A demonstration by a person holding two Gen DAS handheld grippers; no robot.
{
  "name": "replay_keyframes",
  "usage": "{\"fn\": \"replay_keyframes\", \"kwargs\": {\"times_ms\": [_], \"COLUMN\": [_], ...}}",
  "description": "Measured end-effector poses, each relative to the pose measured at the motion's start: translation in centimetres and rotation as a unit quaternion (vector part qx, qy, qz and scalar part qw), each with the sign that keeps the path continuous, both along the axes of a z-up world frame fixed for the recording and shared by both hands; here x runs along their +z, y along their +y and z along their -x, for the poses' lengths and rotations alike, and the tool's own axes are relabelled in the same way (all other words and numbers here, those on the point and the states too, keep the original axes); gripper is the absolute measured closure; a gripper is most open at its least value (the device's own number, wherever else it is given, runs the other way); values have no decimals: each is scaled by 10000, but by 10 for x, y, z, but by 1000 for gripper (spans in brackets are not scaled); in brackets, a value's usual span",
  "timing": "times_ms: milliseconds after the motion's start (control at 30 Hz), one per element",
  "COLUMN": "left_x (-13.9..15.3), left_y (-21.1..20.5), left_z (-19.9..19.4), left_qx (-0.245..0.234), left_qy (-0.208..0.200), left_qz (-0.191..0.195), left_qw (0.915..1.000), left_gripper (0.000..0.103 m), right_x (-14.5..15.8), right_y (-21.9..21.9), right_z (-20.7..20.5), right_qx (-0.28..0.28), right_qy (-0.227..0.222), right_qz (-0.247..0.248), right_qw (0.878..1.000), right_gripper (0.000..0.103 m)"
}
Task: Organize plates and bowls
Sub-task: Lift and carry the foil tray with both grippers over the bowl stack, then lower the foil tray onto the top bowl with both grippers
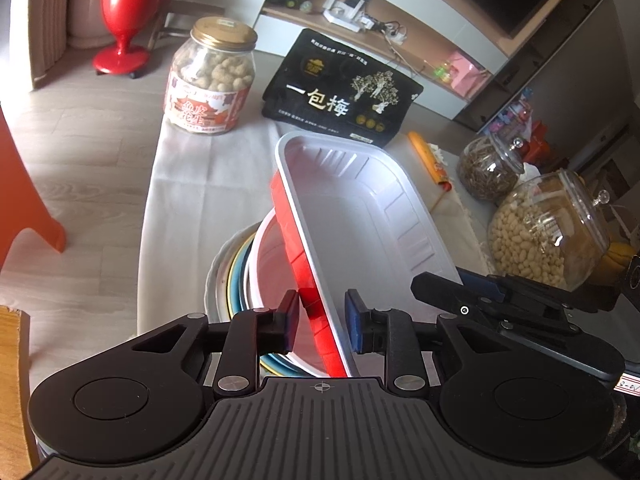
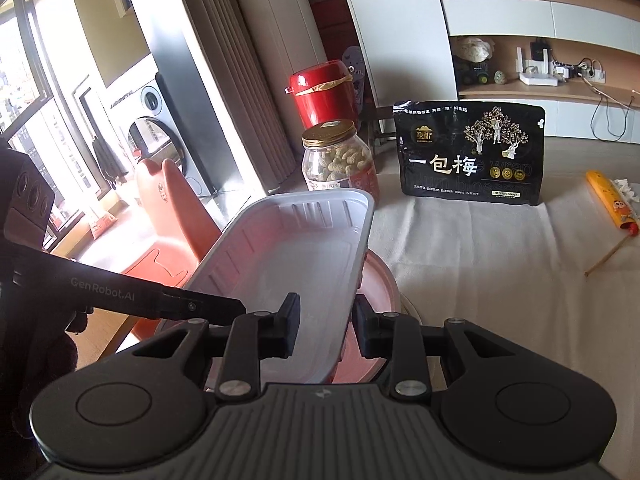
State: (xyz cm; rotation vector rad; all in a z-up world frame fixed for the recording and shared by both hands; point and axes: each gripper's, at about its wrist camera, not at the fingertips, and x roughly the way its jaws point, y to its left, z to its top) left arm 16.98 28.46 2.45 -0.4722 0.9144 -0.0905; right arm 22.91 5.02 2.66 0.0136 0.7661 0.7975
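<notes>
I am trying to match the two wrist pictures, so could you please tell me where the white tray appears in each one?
Left wrist: the white tray fills the centre, tilted over the stacked bowls, its near rim between the left gripper fingers.
Right wrist: the tray sits centre-left, its right rim between the right gripper fingers.
Shared landmark: the black bag, standing behind the tray.

Both grippers (image 1: pixel 322 326) (image 2: pixel 326 330) (jaws parted)

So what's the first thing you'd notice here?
The big rectangular tray, white inside and red outside, sits tilted in the round red bowl atop stacked plates. The left gripper and right gripper each straddle a rim, jaws open. Behind stands a peanut jar.
</notes>
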Motion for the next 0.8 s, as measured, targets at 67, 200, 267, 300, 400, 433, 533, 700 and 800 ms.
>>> {"fn": "replay_keyframes", "kwargs": {"times_ms": [67, 200, 267, 300, 400, 433, 533, 700, 800], "left_x": [1, 12, 16, 16, 14, 13, 12, 12, 18], "left_y": [1, 5, 11, 13, 23, 24, 26, 32, 35], "left_z": [2, 9, 12, 14, 19, 20, 23, 33, 40], "left_qx": [32, 75, 158, 221, 485, 521, 550, 620, 581], "left_qy": [-40, -273, -312, -298, -188, -170, -137, -261, -530], "left_qz": [5, 104, 130, 116, 37, 39, 50, 378, 670], "left_qw": [10000, 9995, 9993, 9992, 9986, 9985, 9984, 9970, 9947], "left_gripper": [76, 76, 76, 76, 75, 74, 74, 74, 74], "right_x": [-4, -3, 0, 0, 0, -2, -10, -22, -26], "right_y": [0, -6, -11, -12, -20, -22, -26, -33, -34], "right_z": [-1, -4, -5, -5, -6, -7, -11, -18, -18], "right_qx": [-65, -214, -298, -326, -459, -519, -569, -498, -447], "right_qy": [44, 69, 37, 27, 75, 135, 390, 1012, 1175], "right_qz": [67, 3, -37, -49, -67, -69, -65, -307, -406], "right_qw": [9999, 9997, 9995, 9995, 9989, 9985, 9976, 9932, 9912], "right_gripper": [74, 74, 74, 73, 65, 56, 51, 51, 51]}}
